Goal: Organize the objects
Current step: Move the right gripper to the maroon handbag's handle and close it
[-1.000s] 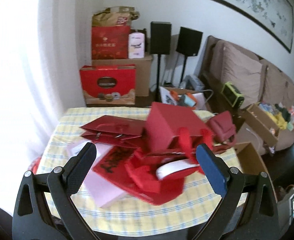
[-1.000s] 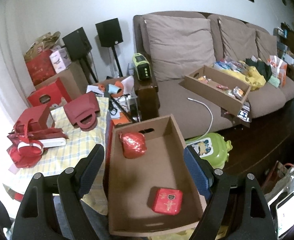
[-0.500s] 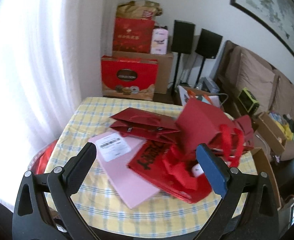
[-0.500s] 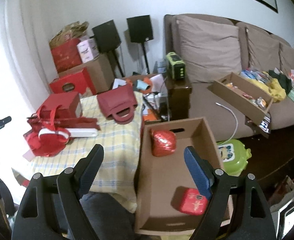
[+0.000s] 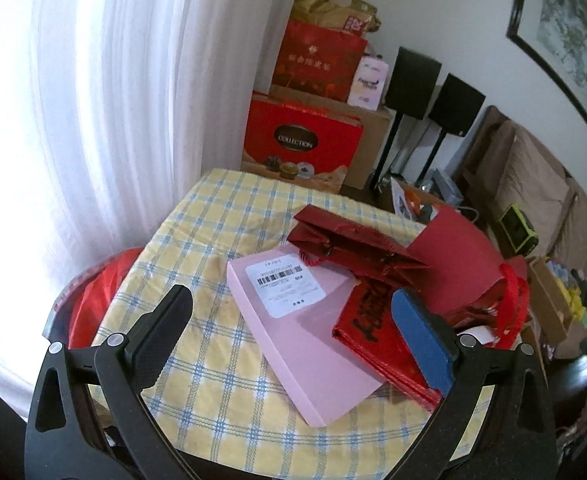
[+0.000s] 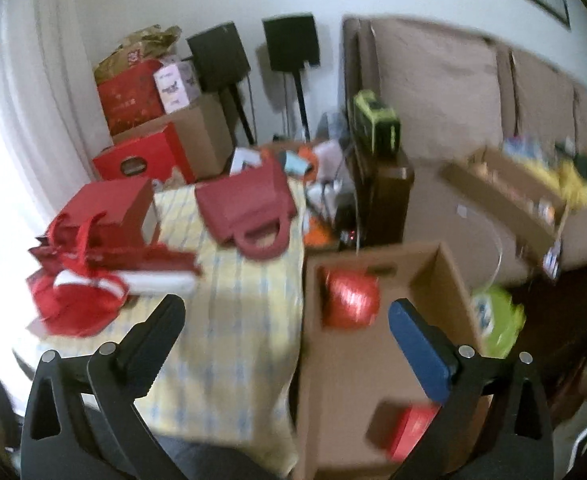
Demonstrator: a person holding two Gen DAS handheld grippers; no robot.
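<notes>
Left gripper: agape, empty, had swung over pink box on table; likely next pick. Right gripper: jaws just widened, nothing between, beside cardboard box.

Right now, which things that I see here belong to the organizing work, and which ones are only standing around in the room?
Belong to the job:
- pink box
- flat red bags
- dark red handbag
- cardboard box holding a red foil ball
- left gripper and right gripper, both open and empty

Just lying about:
- speakers
- sofa
- stacked gift boxes
- curtain
</notes>
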